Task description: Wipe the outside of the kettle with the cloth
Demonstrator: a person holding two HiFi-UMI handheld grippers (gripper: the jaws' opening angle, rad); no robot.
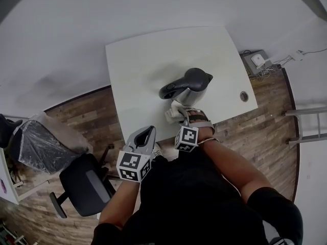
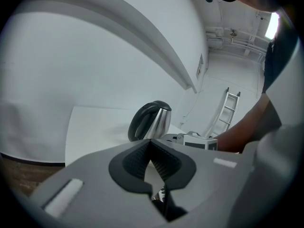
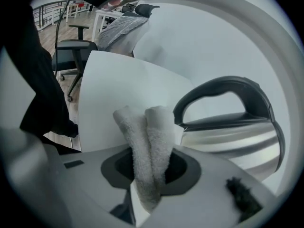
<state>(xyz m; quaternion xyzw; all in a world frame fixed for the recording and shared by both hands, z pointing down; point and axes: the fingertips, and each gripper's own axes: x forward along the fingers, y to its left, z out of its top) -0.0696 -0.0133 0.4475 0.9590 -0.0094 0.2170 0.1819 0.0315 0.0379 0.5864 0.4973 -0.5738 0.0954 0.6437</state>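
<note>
White counter takes up most of the head view, sitting on a wood plank floor, with a black office chair off to the left of it.

On the counter, toward the near edge, the kettle stands upright. It's got a shiny steel body with a black handle and lid.

The left gripper hangs by the counter's near edge, off to the left and apart from the kettle. Its fingers are pressed together at the tips with nothing between them.

The right gripper is down by the near side of the kettle, and its fingers are pinching the cloth. That's a white terry thing folded into two rolls that stick up past the fingers. The cloth sits just beside the kettle's steel body, under the handle, but honestly I can't tell if it's actually touching the metal.
</note>
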